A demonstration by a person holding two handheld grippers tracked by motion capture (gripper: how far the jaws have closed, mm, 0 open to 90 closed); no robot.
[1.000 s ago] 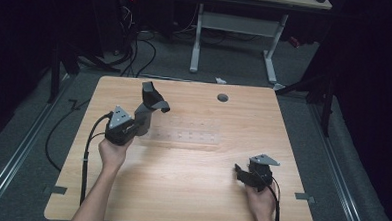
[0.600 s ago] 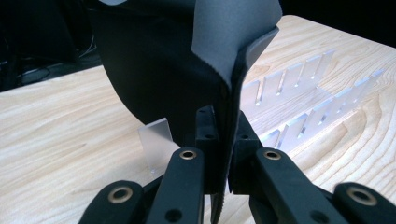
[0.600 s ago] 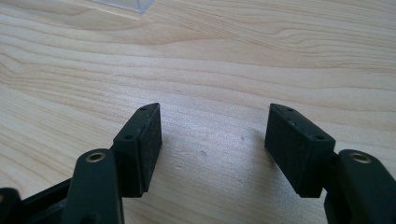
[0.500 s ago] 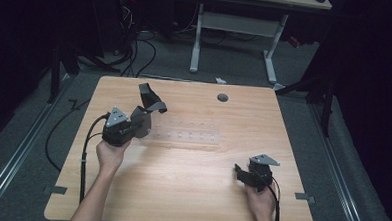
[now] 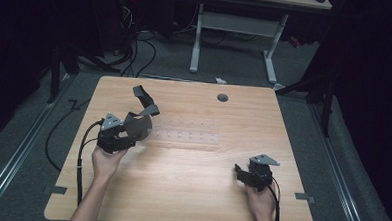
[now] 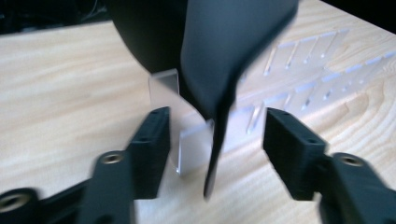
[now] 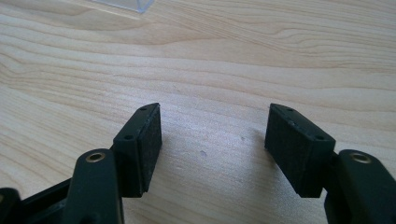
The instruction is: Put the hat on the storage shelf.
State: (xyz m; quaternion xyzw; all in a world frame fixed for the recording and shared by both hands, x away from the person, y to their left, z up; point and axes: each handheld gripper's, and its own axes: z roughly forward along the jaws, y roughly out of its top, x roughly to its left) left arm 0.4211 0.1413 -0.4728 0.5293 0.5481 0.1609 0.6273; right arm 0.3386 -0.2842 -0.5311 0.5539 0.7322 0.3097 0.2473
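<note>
Two grippers are working over a pale wood-grain tabletop (image 5: pixel 190 190). The left gripper (image 6: pixel 212 140), near the left edge, is showing its fingers (image 6: pixel 149 149) spread apart with a dark curved sheet (image 6: pixel 219 70) hanging between them, touching neither pad. The sheet is smooth, thin and black, its lower edge dangling just above a clear slotted acrylic rack (image 5: pixel 188 136) lying flat mid-tabletop. The right gripper (image 7: pixel 212 144) is resting near the front right corner, fingers wide apart over bare wood, with broad open tabletop between the hands.
</note>
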